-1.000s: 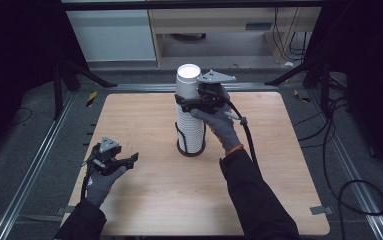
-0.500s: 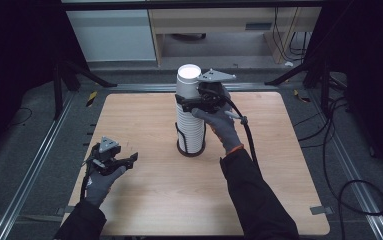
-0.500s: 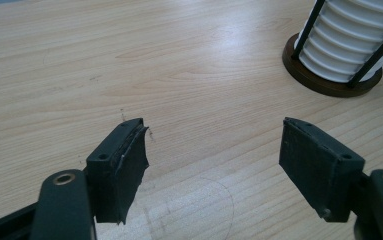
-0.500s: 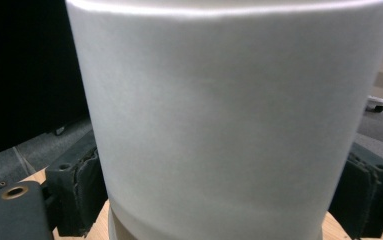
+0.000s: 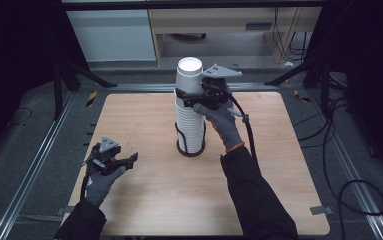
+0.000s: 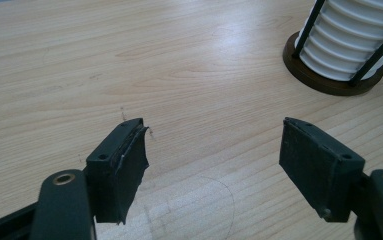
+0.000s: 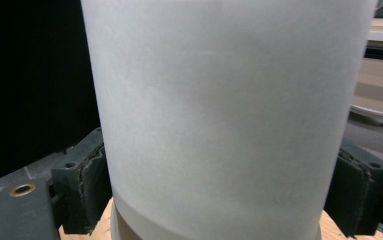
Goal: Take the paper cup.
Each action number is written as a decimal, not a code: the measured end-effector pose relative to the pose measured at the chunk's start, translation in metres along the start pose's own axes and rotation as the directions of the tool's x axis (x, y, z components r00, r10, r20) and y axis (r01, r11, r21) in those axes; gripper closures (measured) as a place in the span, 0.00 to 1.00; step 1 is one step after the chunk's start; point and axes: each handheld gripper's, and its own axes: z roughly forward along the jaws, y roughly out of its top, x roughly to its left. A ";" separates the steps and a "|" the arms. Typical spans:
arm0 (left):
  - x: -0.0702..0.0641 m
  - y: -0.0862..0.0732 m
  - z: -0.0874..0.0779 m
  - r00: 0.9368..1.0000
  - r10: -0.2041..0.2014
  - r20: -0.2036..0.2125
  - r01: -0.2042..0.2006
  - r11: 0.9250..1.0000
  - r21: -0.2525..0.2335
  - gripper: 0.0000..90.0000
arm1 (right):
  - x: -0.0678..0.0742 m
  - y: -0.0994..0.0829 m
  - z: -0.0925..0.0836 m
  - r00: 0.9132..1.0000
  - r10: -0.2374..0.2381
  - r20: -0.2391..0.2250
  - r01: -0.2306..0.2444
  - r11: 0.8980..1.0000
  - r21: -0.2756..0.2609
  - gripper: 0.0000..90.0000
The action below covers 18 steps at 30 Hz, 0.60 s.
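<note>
Right gripper (image 5: 189,95) fingers have just been closing around the top paper cup (image 5: 189,75) of the stack (image 5: 189,122) in its wire holder (image 5: 191,149), mid-desk (image 5: 149,200), pads touching its wall. Left gripper (image 5: 124,161) fingers apart, empty, near the desk's left edge.

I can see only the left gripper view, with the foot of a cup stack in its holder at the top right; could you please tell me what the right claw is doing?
Observer: The right claw is up at the top cup of the stack. Its jaws have just been closing, one on each side of that cup.
Operator: Thank you. Do the pads touch it?
Observer: In the right gripper view, the pads lie against the cup's wall.
Operator: And where is my left claw on the table?
Observer: The left claw is low over the table, towards its near left part and well apart from the stack.
</note>
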 end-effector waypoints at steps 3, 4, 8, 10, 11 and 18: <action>-0.001 0.000 0.000 1.000 0.007 0.000 -0.007 1.000 0.003 0.29 | 0.004 0.005 -0.001 0.999 -0.045 0.025 0.044 0.998 0.042 0.17; -0.002 0.000 0.000 1.000 0.009 0.001 -0.009 1.000 0.002 0.29 | 0.003 0.005 -0.001 0.999 -0.043 0.022 0.042 0.998 0.041 0.17; -0.001 0.000 0.001 1.000 0.006 0.002 -0.006 1.000 0.002 0.29 | 0.002 0.006 -0.002 0.999 -0.047 0.011 0.046 0.998 0.045 0.17; -0.001 0.000 0.001 1.000 0.003 0.001 -0.003 1.000 0.005 0.29 | 0.002 0.008 -0.003 0.999 -0.049 0.006 0.049 0.998 0.050 0.17; -0.001 0.000 0.001 1.000 0.003 0.001 -0.003 1.000 0.005 0.29 | 0.002 0.008 -0.003 0.999 -0.049 0.006 0.049 0.998 0.050 0.17; -0.001 0.000 0.000 1.000 0.007 0.002 -0.007 1.000 0.004 0.29 | 0.003 0.017 -0.010 0.998 -0.057 0.002 0.057 0.998 0.027 0.17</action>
